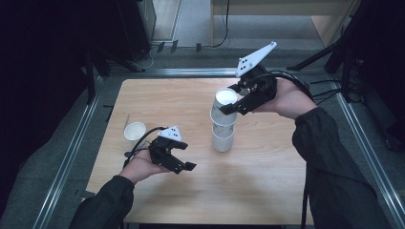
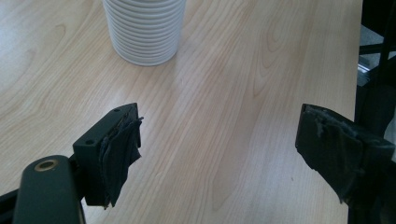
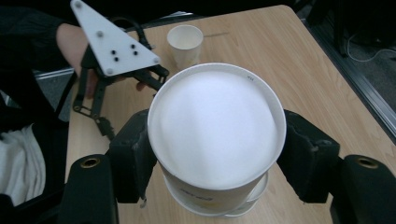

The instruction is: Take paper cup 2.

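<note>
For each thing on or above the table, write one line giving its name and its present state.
Top cup: upside down, clamped in the right gripper, directly above the stack.
Stack of cups: standing upside down on the table.
Lone cup: upright, mouth open, standing apart near the table's left edge.
Left gripper: jaws open, nothing between them, above bare tabletop.
Right gripper: jaws shut on the top cup.

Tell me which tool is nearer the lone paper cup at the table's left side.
Left. The left tool hovers just right of and below the lone paper cup in the high view, jaws open. The right tool is across the table, clamped on the top cup of the stack.
</note>
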`<state>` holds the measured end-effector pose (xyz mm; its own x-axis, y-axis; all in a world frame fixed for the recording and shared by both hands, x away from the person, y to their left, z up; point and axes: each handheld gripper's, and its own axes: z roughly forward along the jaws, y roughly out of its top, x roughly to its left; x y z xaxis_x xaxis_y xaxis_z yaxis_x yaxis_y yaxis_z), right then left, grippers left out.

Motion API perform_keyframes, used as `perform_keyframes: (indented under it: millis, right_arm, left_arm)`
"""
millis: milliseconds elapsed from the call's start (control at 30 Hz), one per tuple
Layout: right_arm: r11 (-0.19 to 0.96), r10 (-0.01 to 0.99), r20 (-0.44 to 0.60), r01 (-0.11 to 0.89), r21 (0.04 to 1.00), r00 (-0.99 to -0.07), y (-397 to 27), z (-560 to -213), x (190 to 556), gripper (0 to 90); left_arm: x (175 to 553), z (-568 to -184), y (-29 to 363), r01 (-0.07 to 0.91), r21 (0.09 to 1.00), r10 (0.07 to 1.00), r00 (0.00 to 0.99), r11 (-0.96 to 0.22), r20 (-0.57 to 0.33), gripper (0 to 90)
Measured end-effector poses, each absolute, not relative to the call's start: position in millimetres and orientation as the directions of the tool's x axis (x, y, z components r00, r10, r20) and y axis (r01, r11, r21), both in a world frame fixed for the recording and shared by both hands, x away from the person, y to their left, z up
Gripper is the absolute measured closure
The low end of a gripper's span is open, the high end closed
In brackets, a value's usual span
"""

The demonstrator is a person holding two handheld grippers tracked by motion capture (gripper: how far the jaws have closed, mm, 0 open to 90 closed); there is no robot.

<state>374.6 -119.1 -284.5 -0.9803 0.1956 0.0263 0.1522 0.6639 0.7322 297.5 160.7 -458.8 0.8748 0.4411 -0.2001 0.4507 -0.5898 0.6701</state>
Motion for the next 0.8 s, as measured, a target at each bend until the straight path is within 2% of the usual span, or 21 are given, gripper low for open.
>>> perform_keyframes:
  millis: [300,733,800]
  right_arm:
    - [0.665,0.146,0.049,0.135,0.734,-0.988,-126.6,-298.5,349.8,34.0]
    - [0.643,0.147,0.126,0.192,0.742,-0.981,-138.3,-357.5,332.6,34.1]
    - [0.637,0.135,0.116,0.176,0.750,-0.984,-139.4,-367.2,328.8,34.3]
  left_arm:
    - [297.0,-456.6,163.0,0.440,0.684,0.422,0.882,-0.582,-0.208,14.5]
    - [296.6,-456.1,164.6,0.435,0.699,0.419,0.884,-0.568,-0.209,14.9]
    - [296.7,-455.8,165.1,0.435,0.704,0.416,0.884,-0.562,-0.214,14.9]
